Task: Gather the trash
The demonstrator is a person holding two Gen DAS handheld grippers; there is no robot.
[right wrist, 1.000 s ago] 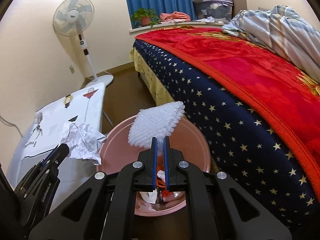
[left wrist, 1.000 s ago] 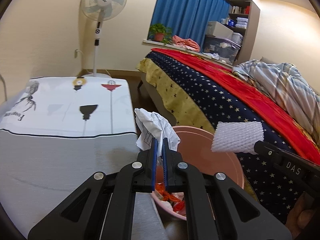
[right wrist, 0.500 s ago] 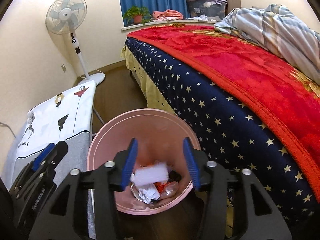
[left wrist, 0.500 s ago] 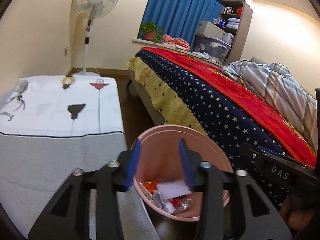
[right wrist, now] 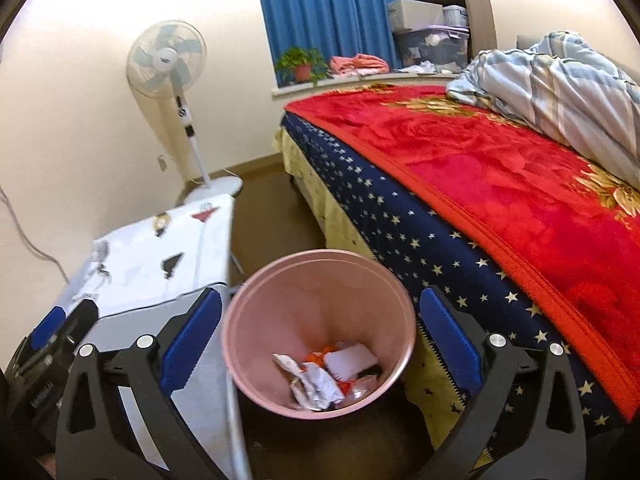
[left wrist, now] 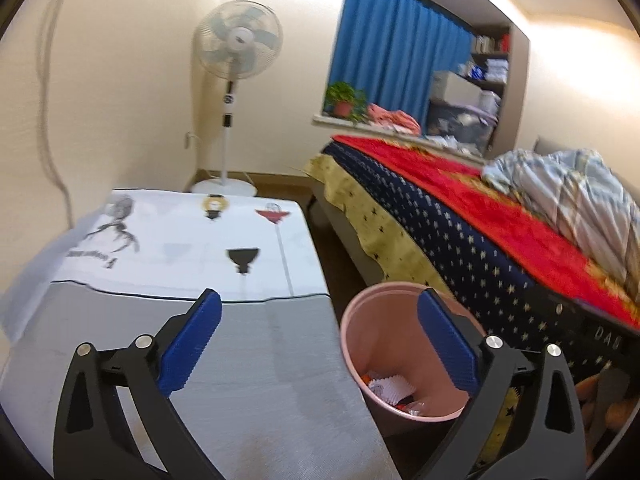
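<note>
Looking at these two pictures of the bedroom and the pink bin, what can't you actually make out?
- Pink bin, left wrist view: part of its trash hidden by its near wall and the left hand-held gripper finger.
- Trash, right wrist view: crumpled pieces, too small to identify each.
- Bookshelf, left wrist view: blurred, titles unreadable.
- Table print lettering: smeared.
- Right hand-held gripper: base cut off by the bottom edge.

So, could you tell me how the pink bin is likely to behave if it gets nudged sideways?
The bin probably slides or tips easily: it looks like thin plastic, tapering to a narrower base. It holds only some crumpled paper, so it is likely light.
</note>
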